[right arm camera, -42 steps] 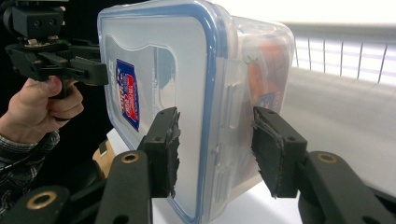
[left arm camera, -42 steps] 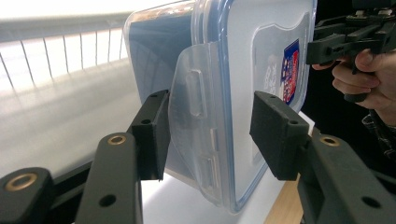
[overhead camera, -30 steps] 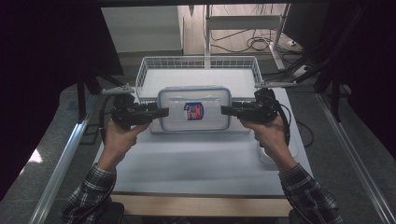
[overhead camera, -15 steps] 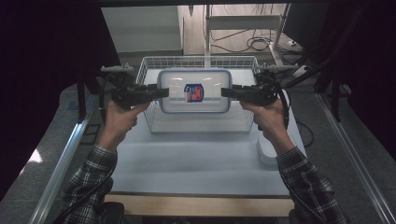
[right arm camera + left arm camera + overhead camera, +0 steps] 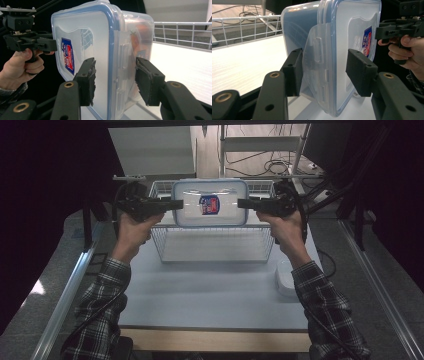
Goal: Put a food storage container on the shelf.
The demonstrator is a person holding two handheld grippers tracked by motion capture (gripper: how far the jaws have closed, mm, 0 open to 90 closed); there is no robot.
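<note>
A clear plastic container (image 5: 210, 202) with a blue-rimmed lid and a red and blue label hangs in the air over the white wire basket (image 5: 215, 251). My left gripper (image 5: 176, 204) is shut on its left end, my right gripper (image 5: 243, 203) on its right end. In the left gripper view the container (image 5: 342, 37) stands on edge between the pads (image 5: 292, 71), which clamp its side latch at my left gripper (image 5: 325, 72). The right gripper view shows the same container (image 5: 100, 42), with my right gripper (image 5: 115, 80) squeezing lid and base together.
The wire basket stands at the back middle of the pale table (image 5: 210, 295). A small white object (image 5: 286, 277) lies on the table near the right forearm. Metal rails run along both table sides, with cables and a shelf behind.
Both hands have lifted the container off the table and carried it away from the person, from in front of the basket to above it.
</note>
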